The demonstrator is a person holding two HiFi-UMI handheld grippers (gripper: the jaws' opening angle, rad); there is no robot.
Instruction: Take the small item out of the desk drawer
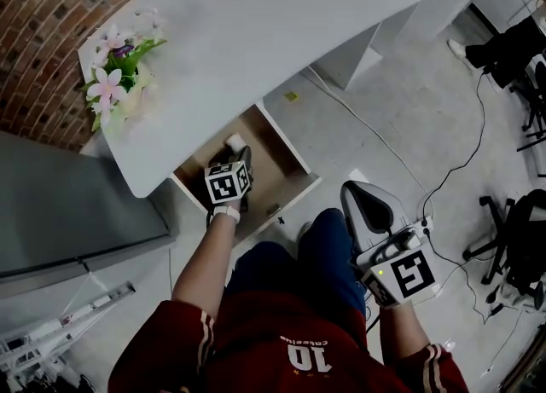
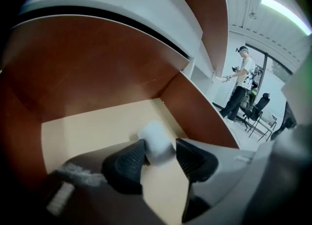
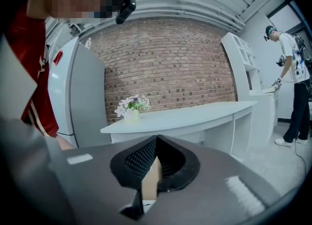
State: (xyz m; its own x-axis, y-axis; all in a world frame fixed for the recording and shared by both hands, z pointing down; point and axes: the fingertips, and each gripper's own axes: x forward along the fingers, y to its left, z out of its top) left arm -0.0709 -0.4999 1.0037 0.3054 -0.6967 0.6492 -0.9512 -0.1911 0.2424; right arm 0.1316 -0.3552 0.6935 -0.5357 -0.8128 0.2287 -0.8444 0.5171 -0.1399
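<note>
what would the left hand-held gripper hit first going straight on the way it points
The small white cylinder already gripped between its jaws; beyond that, probably the open drawer's pale wooden floor.

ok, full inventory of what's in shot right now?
desk: one, white, against the brick wall
drawer: one, tan inside, pulled open under the desk
small item: one, white, in the drawer, between the left tool's jaws
flowers: one bunch, pink and white, desk end nearest the cabinet
brick wall: one, red-brown, behind the desk
cabinet: one, grey, beside the desk
cables: several, white and black, on the floor
chairs: at least two, black, right edge
second person: one, white top, far side of the room
left tool: one, dark pads, shut on the small item
right tool: one, jaws shut, empty, by the knee
</note>
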